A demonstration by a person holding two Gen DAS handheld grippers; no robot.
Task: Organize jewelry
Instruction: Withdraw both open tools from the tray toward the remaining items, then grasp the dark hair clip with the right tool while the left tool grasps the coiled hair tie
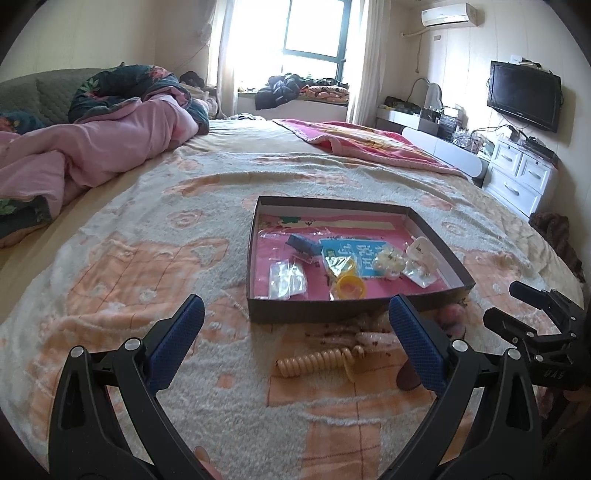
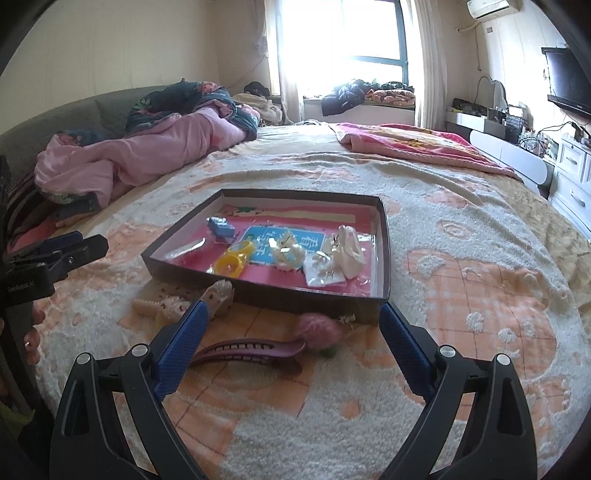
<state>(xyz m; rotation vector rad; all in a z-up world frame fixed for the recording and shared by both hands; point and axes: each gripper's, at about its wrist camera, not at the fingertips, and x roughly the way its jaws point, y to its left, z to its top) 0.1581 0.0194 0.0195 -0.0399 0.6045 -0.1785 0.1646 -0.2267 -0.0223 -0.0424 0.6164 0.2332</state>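
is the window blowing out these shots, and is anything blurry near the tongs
Left wrist view: window blown to white, box sharp. Right wrist view: same glare; pink pompom by the open right tongs looks soft; fisheye bends both.

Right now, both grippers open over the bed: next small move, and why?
Probably lower the right gripper onto the purple hair claw. It lies on the blanket outside the box, right between the open fingers, while other pieces already sit inside. The left gripper could take the coil hair tie afterwards.
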